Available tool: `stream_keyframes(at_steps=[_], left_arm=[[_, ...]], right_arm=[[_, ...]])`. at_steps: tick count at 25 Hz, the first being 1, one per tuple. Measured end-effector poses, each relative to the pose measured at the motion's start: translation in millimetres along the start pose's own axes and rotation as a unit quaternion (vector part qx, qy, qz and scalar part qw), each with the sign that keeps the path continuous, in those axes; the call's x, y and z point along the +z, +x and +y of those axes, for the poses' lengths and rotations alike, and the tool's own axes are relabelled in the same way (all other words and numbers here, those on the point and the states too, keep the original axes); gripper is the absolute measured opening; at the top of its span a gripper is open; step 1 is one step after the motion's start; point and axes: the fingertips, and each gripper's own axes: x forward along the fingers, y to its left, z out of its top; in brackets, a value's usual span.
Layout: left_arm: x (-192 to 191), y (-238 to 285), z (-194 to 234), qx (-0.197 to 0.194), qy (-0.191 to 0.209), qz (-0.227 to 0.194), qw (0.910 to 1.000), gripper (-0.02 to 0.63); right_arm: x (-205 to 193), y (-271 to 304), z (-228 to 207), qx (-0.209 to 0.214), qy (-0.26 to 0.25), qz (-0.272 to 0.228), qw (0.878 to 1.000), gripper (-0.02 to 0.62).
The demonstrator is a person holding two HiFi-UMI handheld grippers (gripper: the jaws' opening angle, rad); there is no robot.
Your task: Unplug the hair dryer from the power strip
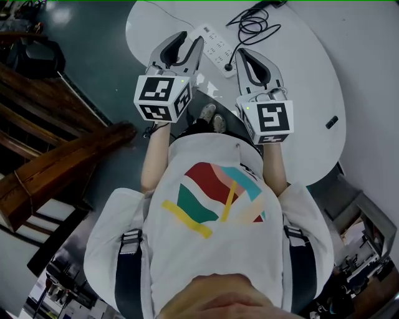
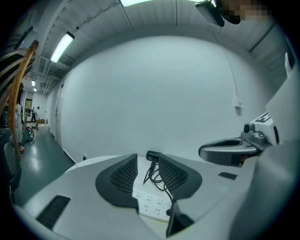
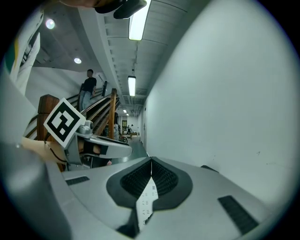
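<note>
A white power strip lies on the white round table, with a black plug in its near end. The black cord coils away to the hair dryer at the far edge. My left gripper hovers over the strip's left side, open, with nothing between the jaws. In the left gripper view the strip, plug, cord and dryer show through the gap of the left gripper. My right gripper is shut and empty just right of the plug; the right gripper view shows the right gripper with jaws meeting above the strip.
A wooden staircase runs along the left, with a person standing on it. A small black object lies near the table's right edge. A plain white wall rises behind the table. The holder's feet show below the near edge.
</note>
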Motion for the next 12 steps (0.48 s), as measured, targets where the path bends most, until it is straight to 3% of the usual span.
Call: stream_keyframes(at_steps=[7,12], left_arm=[[-44.8,45.5,5.5,-0.059,-0.003,0.086,0.9945,0.160],[-97.9,73.1,-9.6,-0.130,0.041,0.175,0.9751,0.164]], right_arm=[[-12.1,-4.6,-6.9,-0.030,0.007,0.023,0.999,0.009],[-23.7,-14.8,-14.6,-0.057,0.015,0.041,0.997,0.010]])
